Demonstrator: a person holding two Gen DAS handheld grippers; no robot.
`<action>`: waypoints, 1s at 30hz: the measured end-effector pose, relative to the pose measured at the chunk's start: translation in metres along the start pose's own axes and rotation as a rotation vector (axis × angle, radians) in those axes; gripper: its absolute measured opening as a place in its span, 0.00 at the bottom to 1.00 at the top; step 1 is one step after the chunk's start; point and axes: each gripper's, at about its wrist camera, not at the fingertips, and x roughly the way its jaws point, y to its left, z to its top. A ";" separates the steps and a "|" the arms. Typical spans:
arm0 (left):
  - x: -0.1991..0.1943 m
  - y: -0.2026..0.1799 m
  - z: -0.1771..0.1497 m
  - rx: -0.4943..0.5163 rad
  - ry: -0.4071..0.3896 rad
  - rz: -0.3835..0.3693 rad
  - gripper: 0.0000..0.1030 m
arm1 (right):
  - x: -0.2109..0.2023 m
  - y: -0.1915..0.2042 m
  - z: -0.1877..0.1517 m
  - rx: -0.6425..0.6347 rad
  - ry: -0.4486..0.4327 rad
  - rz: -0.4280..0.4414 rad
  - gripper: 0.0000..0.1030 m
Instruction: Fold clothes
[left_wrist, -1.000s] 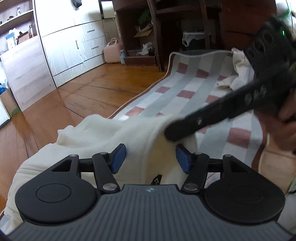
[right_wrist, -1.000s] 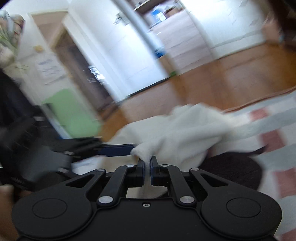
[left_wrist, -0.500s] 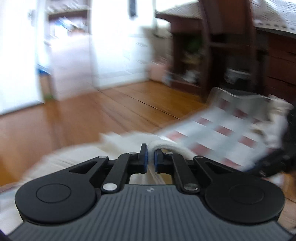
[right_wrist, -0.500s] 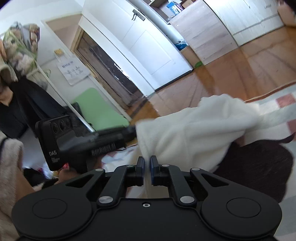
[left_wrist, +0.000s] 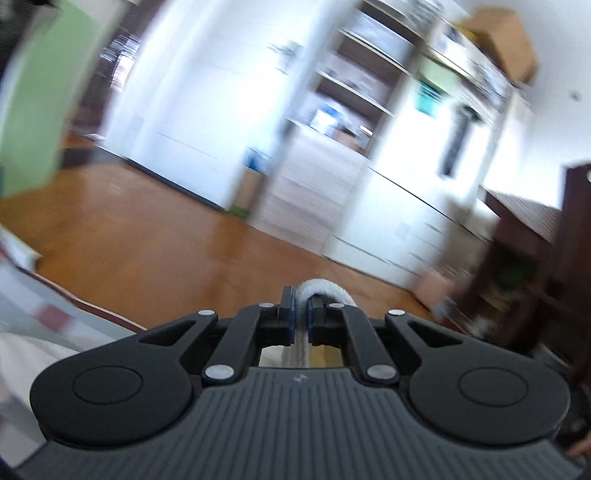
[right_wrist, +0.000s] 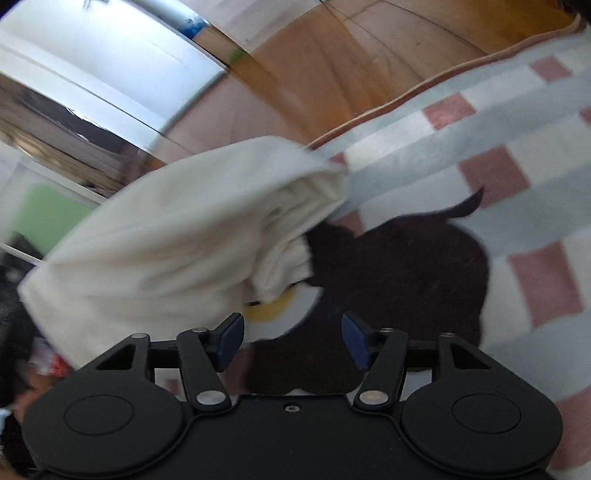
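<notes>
My left gripper (left_wrist: 301, 314) is shut on a ribbed edge of the cream garment (left_wrist: 325, 290), lifted so the view looks across the room. In the right wrist view the cream garment (right_wrist: 177, 229) hangs bunched in the air at the left, above the checked blanket (right_wrist: 480, 155). My right gripper (right_wrist: 293, 338) is open and empty, just below the hanging cloth. A dark brown garment (right_wrist: 399, 273) lies flat on the blanket under it, with a yellow and white patch (right_wrist: 273, 312) at its near edge.
Wooden floor (left_wrist: 166, 236) stretches beyond the blanket's edge. White cabinets (left_wrist: 399, 206) and shelves stand at the far wall, a dark wooden desk (left_wrist: 535, 236) at the right, a green panel (left_wrist: 33, 110) at the left. The view is motion-blurred.
My right gripper has opened and let go of the cream garment. My left gripper, shut on the garment's edge, has swung up and to the left with it.
</notes>
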 end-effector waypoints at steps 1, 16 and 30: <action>-0.005 0.014 0.004 -0.019 -0.020 0.028 0.05 | 0.004 0.003 0.005 0.000 0.005 -0.002 0.62; -0.085 0.083 0.024 -0.129 -0.175 0.131 0.05 | 0.133 0.016 0.043 0.389 0.094 0.372 0.64; -0.131 0.087 0.033 -0.036 -0.217 0.269 0.05 | 0.153 0.032 0.004 0.226 0.059 0.144 0.65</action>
